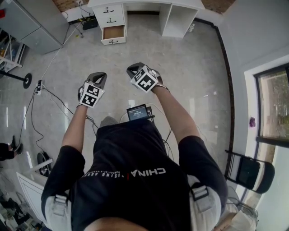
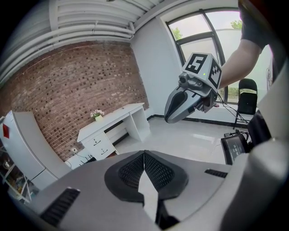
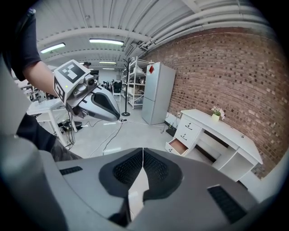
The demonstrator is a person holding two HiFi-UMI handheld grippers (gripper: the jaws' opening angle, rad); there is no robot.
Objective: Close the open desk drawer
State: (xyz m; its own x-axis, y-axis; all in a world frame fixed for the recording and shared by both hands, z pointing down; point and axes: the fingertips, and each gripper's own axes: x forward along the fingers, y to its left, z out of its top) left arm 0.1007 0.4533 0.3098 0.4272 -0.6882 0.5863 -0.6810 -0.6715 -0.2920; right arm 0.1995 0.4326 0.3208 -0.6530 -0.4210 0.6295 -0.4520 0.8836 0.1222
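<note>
Desk drawer (image 1: 113,33) hanging open at 12 o'clock
Left gripper (image 1: 101,76) and right gripper (image 1: 134,69) — fingers clenched, nothing in them.

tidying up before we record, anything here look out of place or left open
One thing: the bottom drawer of the white desk stands pulled out, its brown inside showing, while the two drawers above it are shut. Black cables also trail loose across the grey floor.

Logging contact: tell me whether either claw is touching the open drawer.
No, the left claw and right claw hang far from the drawer.
</note>
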